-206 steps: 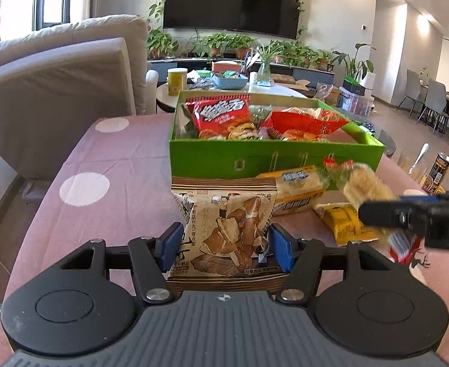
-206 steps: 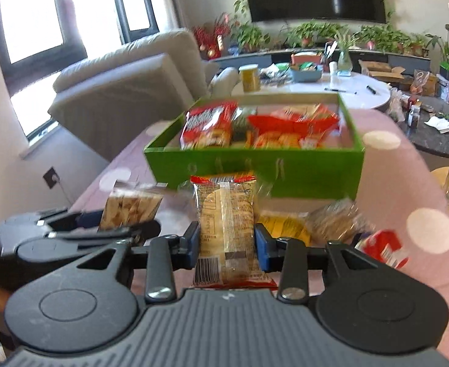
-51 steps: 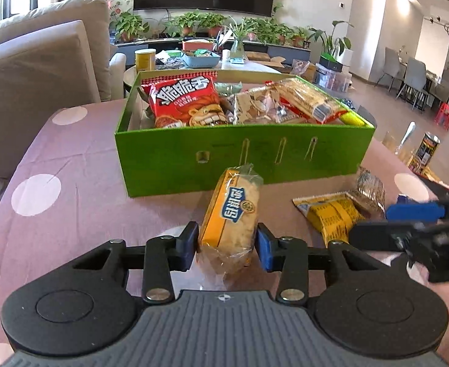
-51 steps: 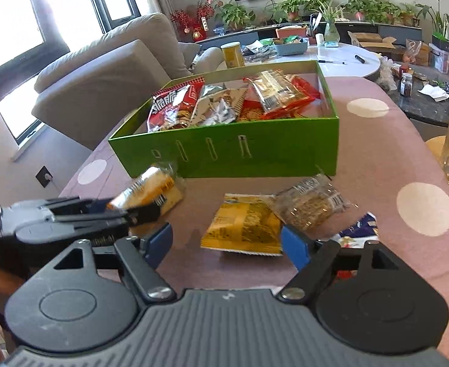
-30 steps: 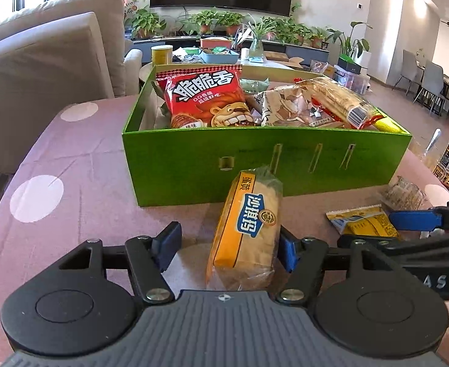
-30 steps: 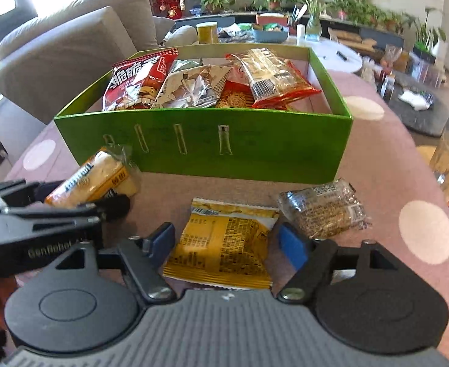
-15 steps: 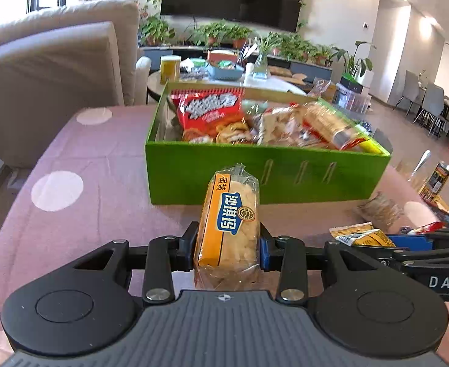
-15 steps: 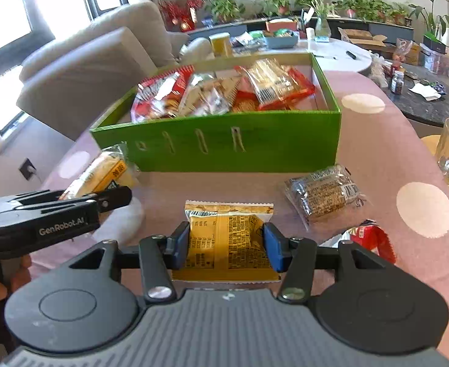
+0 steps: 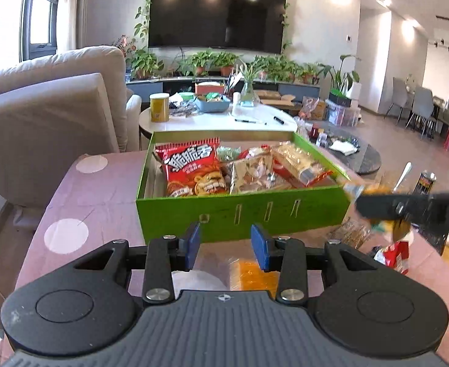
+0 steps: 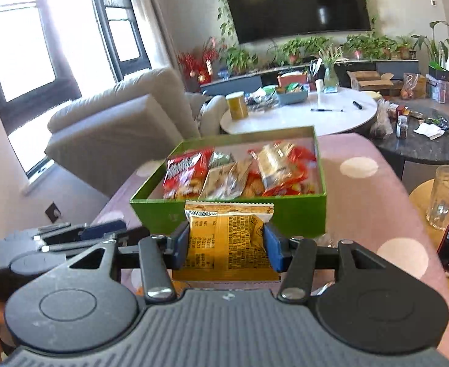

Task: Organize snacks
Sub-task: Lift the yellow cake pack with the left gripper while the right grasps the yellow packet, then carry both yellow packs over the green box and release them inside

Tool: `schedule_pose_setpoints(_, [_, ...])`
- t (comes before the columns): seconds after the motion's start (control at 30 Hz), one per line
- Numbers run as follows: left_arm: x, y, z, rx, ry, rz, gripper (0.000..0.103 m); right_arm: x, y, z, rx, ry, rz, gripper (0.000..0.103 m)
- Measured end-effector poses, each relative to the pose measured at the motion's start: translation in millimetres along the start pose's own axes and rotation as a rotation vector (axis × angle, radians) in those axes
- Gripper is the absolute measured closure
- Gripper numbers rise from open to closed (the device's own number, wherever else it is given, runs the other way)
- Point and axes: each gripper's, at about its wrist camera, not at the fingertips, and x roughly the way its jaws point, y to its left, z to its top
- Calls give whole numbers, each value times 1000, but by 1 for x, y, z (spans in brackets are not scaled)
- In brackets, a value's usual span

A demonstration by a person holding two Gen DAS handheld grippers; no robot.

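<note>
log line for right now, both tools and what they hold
left tool shut, orange packet below pads, grip unclear | right tool shut on yellow packet | green box ahead

I see a wall-mounted television (image 9: 216, 15) at twelve o'clock, trailing vines around it and potted plants (image 9: 224, 61) lined along the low cabinet beneath. A round white coffee table (image 9: 193, 122) stands before them. A beige sofa (image 9: 56, 107) fills nine o'clock, with a bright window (image 9: 39, 15) above at ten. Grey dining chairs (image 9: 420, 104) sit at two o'clock on a pale glossy floor (image 9: 392, 128). The walls are white, lit by ceiling spotlights.
</note>
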Motion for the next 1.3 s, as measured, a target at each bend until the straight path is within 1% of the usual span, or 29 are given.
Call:
schedule_pose_setpoints(0.03, [3, -1, -3, 6, 13, 4, 49, 1, -3, 1, 9, -4, 1, 44])
schedule_pose_setpoints(0.07, [7, -1, -6, 15, 33, 9, 37, 1, -7, 0, 17, -4, 0, 44])
schedule_pose_setpoints(0.17, [18, -6, -23, 61, 102, 8, 36, 5, -14, -4, 43, 9, -10, 44])
schedule_pose_setpoints(0.3, [32, -5, -37, 22, 174, -47, 36, 15, -20, -9, 69, 40, -14, 44])
schedule_pose_setpoints(0.33, [35, -6, -38, 22, 182, -52, 36, 18, -20, -9, 70, 45, -15, 44])
schedule_pose_setpoints(0.4, [40, -9, -39, 43, 179, -33, 39, 17, -18, -13, 67, 52, -12, 44])
schedule_pose_setpoints(0.43, [42, -9, -39, 50, 178, -33, 49, 17, -17, -13, 62, 55, -8, 44])
schedule_pose_setpoints(0.47, [44, -9, -39, 45, 186, -48, 63, 15, -18, -15, 58, 55, -5, 44])
schedule_pose_setpoints(0.57, [45, -7, -36, 25, 189, -53, 63, 16, -17, -15, 53, 58, -3, 44])
schedule_pose_setpoints(0.7, [35, -5, -24, 29, 138, -40, 63, 19, -16, -12, 43, 57, -4, 44])
schedule_pose_setpoints(0.97, [28, 1, 24, 35, 33, -17, 63, 31, -8, 22, 4, 13, -5, 44])
schedule_pose_setpoints(1.17, [45, 6, 64, 53, -10, 10, 63, 54, -11, 57, 21, -11, -5, 44])
schedule_pose_setpoints(1.3, [66, 14, 88, 39, -13, -2, 63, 72, -16, 72, 30, -11, -13, 44])
